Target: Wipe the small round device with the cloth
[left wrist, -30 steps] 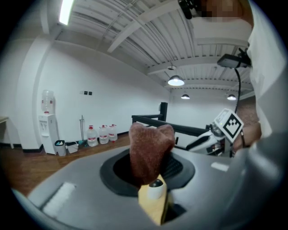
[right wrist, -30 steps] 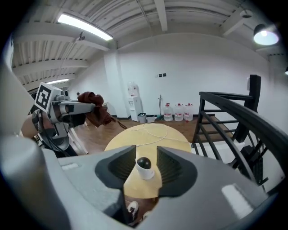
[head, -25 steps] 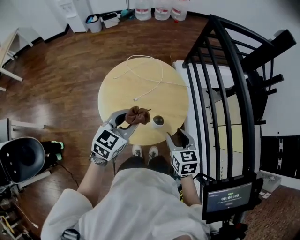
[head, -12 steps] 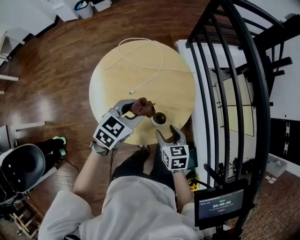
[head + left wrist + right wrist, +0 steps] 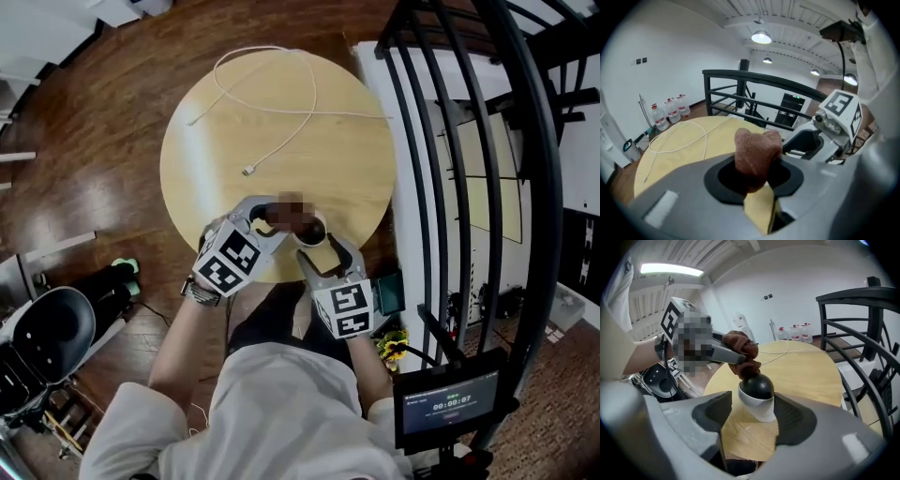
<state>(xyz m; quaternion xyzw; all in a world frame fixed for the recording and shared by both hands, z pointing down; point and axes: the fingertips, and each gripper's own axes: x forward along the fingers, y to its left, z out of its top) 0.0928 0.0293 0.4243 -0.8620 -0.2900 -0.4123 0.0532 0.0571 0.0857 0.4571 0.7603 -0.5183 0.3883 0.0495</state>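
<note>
The small round device stands upright near the table's front edge, on the side closest to the person. It has a dark, glossy dome set in a white base that narrows toward the bottom. It looks light and hard. The dome is probably slippery and the footing is small, so a sideways rub could well slide or tip it. The best place to hold it is low on the white base, one pad on each side, which leaves the dome free for wiping.

The cloth is a soft brown wad that will mould to the curve. Its lower end touches the top of the dome. The left gripper is clamped on the cloth and reaches in from the person's left.

The right gripper has just been opening. Its jaws stand apart with the device between them and a clear gap on one side. I cannot quite tell whether the other jaw brushes the base, but nothing is squeezed.

On the round wooden table, a white cable lies looped well clear of the device. A dark metal railing stands beside the table on the person's right.
</note>
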